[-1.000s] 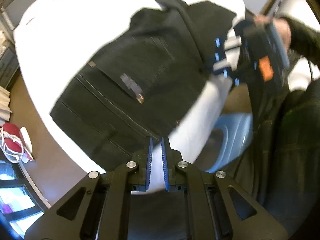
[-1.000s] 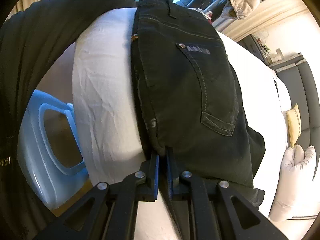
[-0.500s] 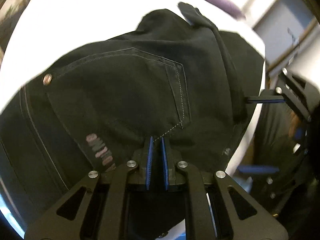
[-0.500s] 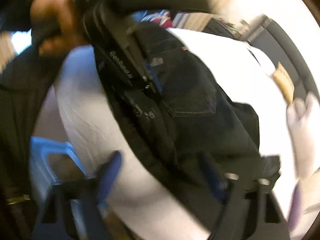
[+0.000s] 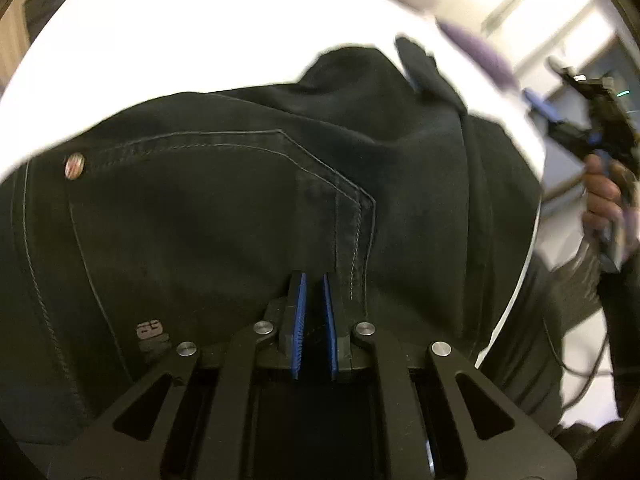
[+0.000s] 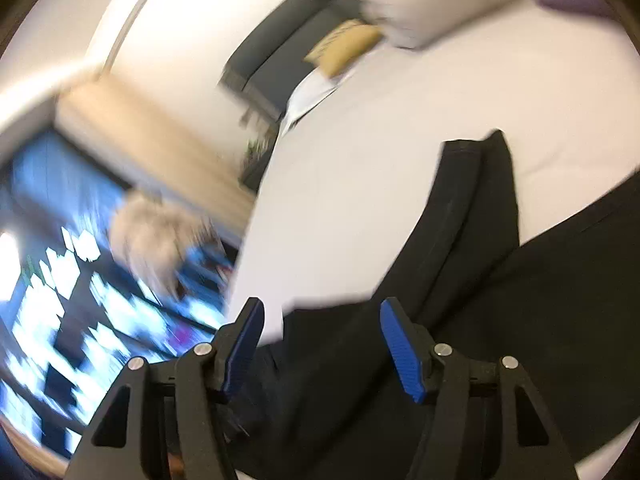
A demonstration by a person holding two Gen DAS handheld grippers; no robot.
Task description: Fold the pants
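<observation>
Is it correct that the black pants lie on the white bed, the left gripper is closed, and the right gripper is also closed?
Not quite. The right gripper is open, as the right wrist view shows. The black pants do lie on the white bed, and the left gripper is closed.

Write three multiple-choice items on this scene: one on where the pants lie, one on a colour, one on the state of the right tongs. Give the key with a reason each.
1. Where do the pants lie?
A. in a drawer
B. on the white bed
C. on a hanger

2. What colour are the pads of the tongs?
A. blue
B. red
C. yellow

3. How do the right tongs stand?
A. shut on the pants
B. shut on a pillow
C. open, holding nothing

Key: B, dark cloth is spread across the white sheet in both views. A, both tongs show blue ribbed pads. C, their jaws stand wide apart above the cloth with nothing pinched, having just been closing a little.
</observation>
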